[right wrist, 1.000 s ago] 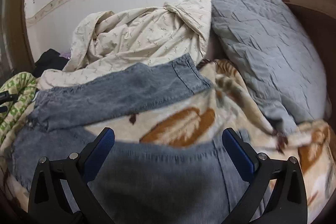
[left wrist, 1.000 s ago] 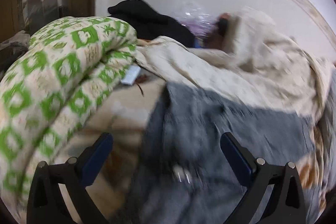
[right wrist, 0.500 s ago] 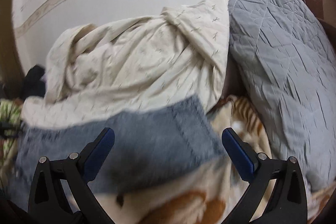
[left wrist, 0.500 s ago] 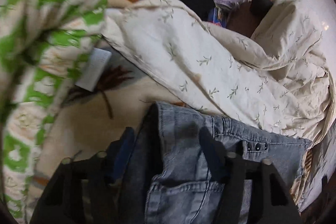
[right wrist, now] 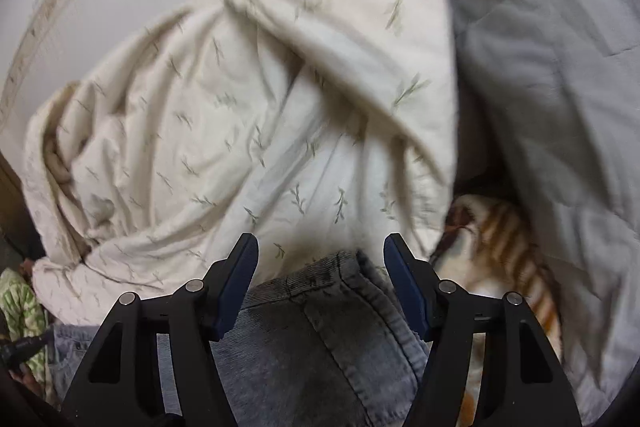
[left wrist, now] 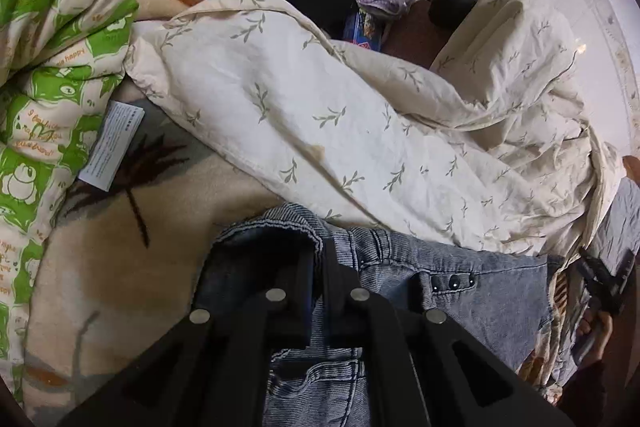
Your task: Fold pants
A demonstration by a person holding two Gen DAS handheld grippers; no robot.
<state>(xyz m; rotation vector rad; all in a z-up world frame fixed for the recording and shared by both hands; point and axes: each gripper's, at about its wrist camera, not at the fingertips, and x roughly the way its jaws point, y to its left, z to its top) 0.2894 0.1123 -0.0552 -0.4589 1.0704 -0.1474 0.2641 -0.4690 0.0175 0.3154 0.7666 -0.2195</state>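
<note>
A home bedroom: a rumpled cream leaf-print duvet at 12 o'clock, a green cartoon quilt at 9 o'clock, on a fleece blanket.

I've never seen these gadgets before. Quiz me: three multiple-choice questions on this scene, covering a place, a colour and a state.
1. Where does the blue denim pants' far edge lie?
A. against the cream leaf-print sheet
B. on a floor
C. inside a box

2. Colour of the cartoon-print quilt?
A. red and black
B. green and cream
C. purple

3. How is the left gripper?
A. wide open
B. shut on the pants
C. holding a book

Answers: 1 A, the sheet meets the waistband; 2 B, green figures on cream; 3 B, both fingers pinch the denim waistband, unlike the open right gripper.
</note>
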